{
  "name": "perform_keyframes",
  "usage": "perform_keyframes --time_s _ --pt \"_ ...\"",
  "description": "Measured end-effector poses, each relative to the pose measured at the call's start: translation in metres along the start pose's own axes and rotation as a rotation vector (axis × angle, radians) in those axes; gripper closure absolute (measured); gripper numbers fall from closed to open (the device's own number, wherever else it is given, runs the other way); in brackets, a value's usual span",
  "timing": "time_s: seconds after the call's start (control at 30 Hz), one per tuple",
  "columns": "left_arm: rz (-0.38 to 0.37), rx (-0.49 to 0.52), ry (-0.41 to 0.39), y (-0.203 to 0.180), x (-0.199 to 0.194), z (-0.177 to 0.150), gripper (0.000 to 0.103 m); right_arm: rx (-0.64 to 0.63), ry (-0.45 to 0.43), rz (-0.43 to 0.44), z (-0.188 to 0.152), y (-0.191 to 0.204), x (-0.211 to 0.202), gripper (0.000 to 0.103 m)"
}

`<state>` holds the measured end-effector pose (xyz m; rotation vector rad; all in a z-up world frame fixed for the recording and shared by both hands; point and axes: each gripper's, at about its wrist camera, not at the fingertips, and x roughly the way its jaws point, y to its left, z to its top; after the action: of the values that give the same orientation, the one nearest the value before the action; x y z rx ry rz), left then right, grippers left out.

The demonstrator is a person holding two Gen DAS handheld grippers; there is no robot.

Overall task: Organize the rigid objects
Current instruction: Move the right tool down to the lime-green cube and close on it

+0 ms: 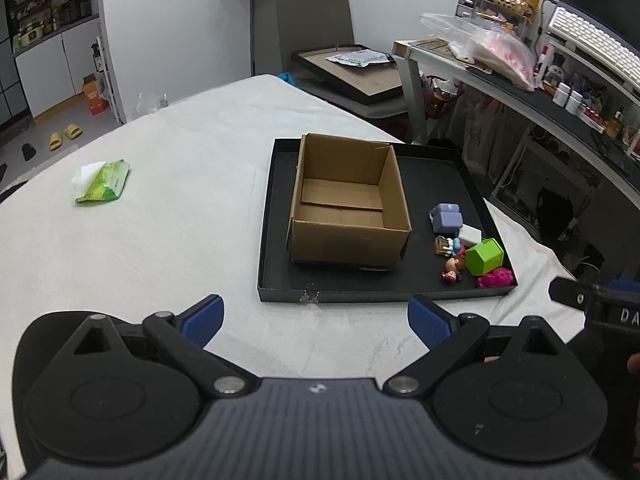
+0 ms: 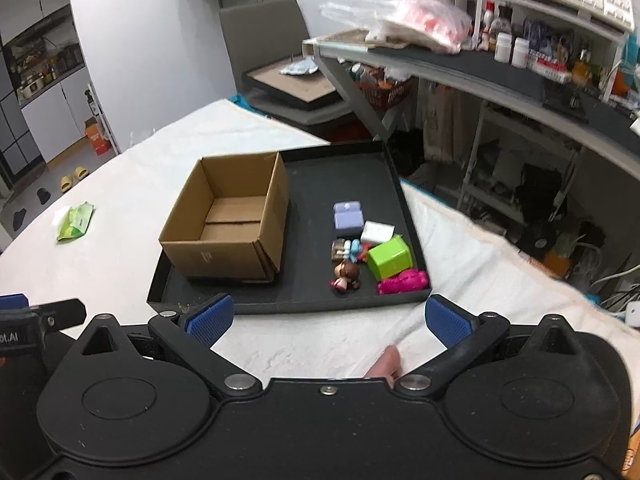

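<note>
From the left wrist, we are holding the left gripper (image 1: 316,320) above the white cloth (image 1: 160,240), short of the near edge of the black tray (image 1: 360,294). Its blue pads (image 1: 202,320) are standing wide apart with nothing between them. On the tray, a cardboard box (image 1: 348,216) is sitting open and empty toward the left. The toys are lying in the tray's near right corner: a purple box (image 1: 446,218), a white block (image 1: 470,234), a green cube (image 1: 484,256), a pink toy (image 1: 496,278) and a small doll (image 1: 452,270), all crowded together and apart from the cardboard box. A green packet (image 1: 106,182) is lying on the cloth, well to the left. The right gripper's tip (image 1: 580,298) is showing at the right edge.

From the right wrist, we are holding the right gripper (image 2: 330,318) over the cloth (image 2: 300,344), just short of the tray (image 2: 240,306). Its pads (image 2: 448,322) are also spread wide, gripping nothing. The cardboard box (image 2: 228,220) is sitting left on the tray, and the purple box (image 2: 347,218), white block (image 2: 376,232), green cube (image 2: 390,258), pink toy (image 2: 402,282) and doll (image 2: 346,274) are clustering at the right. A fingertip (image 2: 386,364) is showing under the gripper body.
</note>
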<state>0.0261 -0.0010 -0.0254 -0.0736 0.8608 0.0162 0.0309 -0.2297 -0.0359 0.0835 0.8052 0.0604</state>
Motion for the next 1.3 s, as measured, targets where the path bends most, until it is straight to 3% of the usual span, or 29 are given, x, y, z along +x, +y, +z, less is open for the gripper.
perform_keyframes --time_s 0.7,0.97,1.3 --pt "-0.017 -0.037 0.05 0.005 0.074 0.025 0.008 0.109 0.063 -0.04 0.021 -0.043 0.082 0.0" --pt "-0.025 -0.054 0.086 0.005 0.104 0.037 0.009 0.103 0.129 -0.058 0.035 -0.052 0.124 0.005" --pt "0.003 -0.115 0.147 0.012 0.149 0.054 0.036 0.088 0.23 -0.111 0.041 -0.063 0.185 0.01"
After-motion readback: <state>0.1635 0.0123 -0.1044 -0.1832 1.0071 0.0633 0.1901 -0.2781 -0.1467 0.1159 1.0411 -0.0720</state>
